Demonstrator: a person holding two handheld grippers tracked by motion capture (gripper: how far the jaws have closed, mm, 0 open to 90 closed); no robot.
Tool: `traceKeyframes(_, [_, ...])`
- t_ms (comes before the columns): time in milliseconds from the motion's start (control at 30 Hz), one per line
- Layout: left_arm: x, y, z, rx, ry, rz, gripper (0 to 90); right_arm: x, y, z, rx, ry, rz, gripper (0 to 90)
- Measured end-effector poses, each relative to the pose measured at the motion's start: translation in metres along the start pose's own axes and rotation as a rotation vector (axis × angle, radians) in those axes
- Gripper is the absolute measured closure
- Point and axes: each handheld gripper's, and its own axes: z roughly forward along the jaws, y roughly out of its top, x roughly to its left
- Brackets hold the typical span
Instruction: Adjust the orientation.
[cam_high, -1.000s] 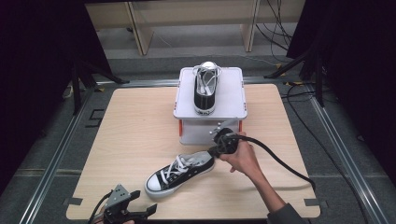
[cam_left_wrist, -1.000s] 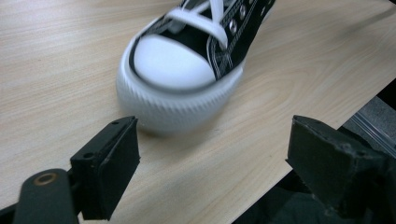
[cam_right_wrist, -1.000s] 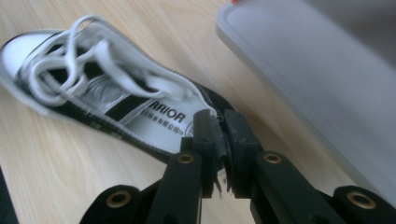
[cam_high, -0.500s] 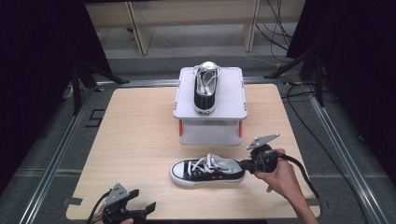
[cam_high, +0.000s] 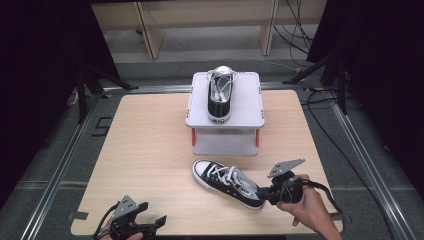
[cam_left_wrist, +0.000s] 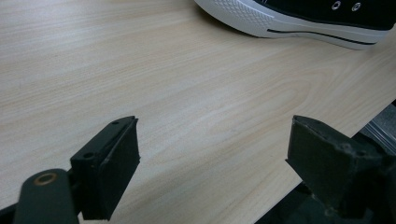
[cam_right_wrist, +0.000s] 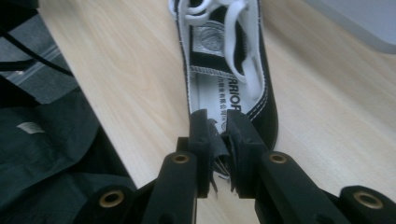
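Note:
A black low sneaker with white laces and sole (cam_high: 227, 182) lies on the wooden table (cam_high: 150, 150), toe toward the white stand, heel toward the front right. My right gripper (cam_high: 262, 192) is shut on the rear rim of its heel; in the right gripper view the pads (cam_right_wrist: 198, 135) pinch the black heel fabric of the sneaker (cam_right_wrist: 224, 70). Those jaws have just been opening a little, with the rim still between them. My left gripper (cam_high: 157, 222) rests at the front left edge, open and holding nothing (cam_left_wrist: 215, 149); the sneaker's toe (cam_left_wrist: 299, 18) lies beyond it.
A matching sneaker (cam_high: 220, 95) stands on a white raised platform (cam_high: 247, 107) at the back middle of the table. Cables trail over the floor at the right. The table's front edge is close under both hands.
The right gripper dragged the sneaker's heel rightward and toward the front edge, swinging the shoe so its toe now points back-left. The left gripper stayed put.

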Motion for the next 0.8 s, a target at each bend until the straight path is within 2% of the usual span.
traceKeyframes(100, [0.0,0.0,0.0,0.0,0.0,-0.002,15.9,0.001,-0.001,0.0,-0.005,0.017,-0.01,81.1])
traceKeyframes(133, [0.001,0.0,0.0,0.007,0.002,0.007,15.9,-0.001,-0.001,0.0,-0.012,0.011,-0.042,80.6])
traceKeyframes(200, [0.001,0.0,0.002,0.011,0.004,0.004,15.9,-0.003,0.001,-0.003,-0.016,0.012,-0.04,82.0])
traceKeyframes(267, [0.001,0.001,0.002,0.009,0.005,0.002,15.9,-0.007,0.005,-0.008,-0.033,-0.02,-0.071,74.9])
traceKeyframes(333, [0.002,0.002,0.004,0.007,0.005,0.004,15.9,-0.009,0.008,-0.009,-0.045,-0.022,-0.074,73.1])
traceKeyframes(367, [0.003,0.004,0.005,0.007,0.007,0.004,15.9,-0.01,0.01,-0.008,-0.044,-0.02,-0.05,70.9])
traceKeyframes(467, [0.007,0.008,0.011,0.003,0.019,0.004,16.0,-0.018,0.026,-0.002,-0.059,-0.027,-0.071,65.7])
traceKeyframes(533, [0.009,0.009,0.012,0.013,0.031,0.006,15.9,-0.019,0.029,0.001,-0.079,-0.027,-0.08,65.3])
traceKeyframes(567, [0.01,0.011,0.014,0.009,0.031,0.009,15.9,-0.02,0.034,0.003,-0.054,-0.028,-0.091,64.1])
traceKeyframes(600, [0.012,0.013,0.017,0.02,0.04,0.016,15.9,-0.02,0.038,0.006,-0.043,-0.032,-0.079,62.9])
traceKeyframes(633, [0.014,0.015,0.02,0.021,0.045,0.014,16.0,-0.022,0.048,0.015,-0.027,-0.026,-0.106,61.2])
traceKeyframes(667, [0.014,0.015,0.02,0.021,0.045,0.014,16.0,-0.022,0.048,0.015,-0.027,-0.026,-0.106,61.2])
traceKeyframes(700, [0.017,0.017,0.024,0.03,0.055,0.023,15.9,-0.022,0.055,0.021,0.012,-0.019,-0.099,60.9])
traceKeyframes(733, [0.017,0.018,0.026,0.034,0.056,0.028,16.0,-0.024,0.058,0.026,0.02,-0.003,-0.116,60.9])
traceKeyframes(767, [0.017,0.019,0.027,0.038,0.055,0.034,16.0,-0.024,0.062,0.029,0.045,-0.004,-0.107,60.9])
traceKeyframes(800, [0.017,0.019,0.027,0.038,0.055,0.034,16.0,-0.024,0.062,0.029,0.045,-0.004,-0.107,60.9])
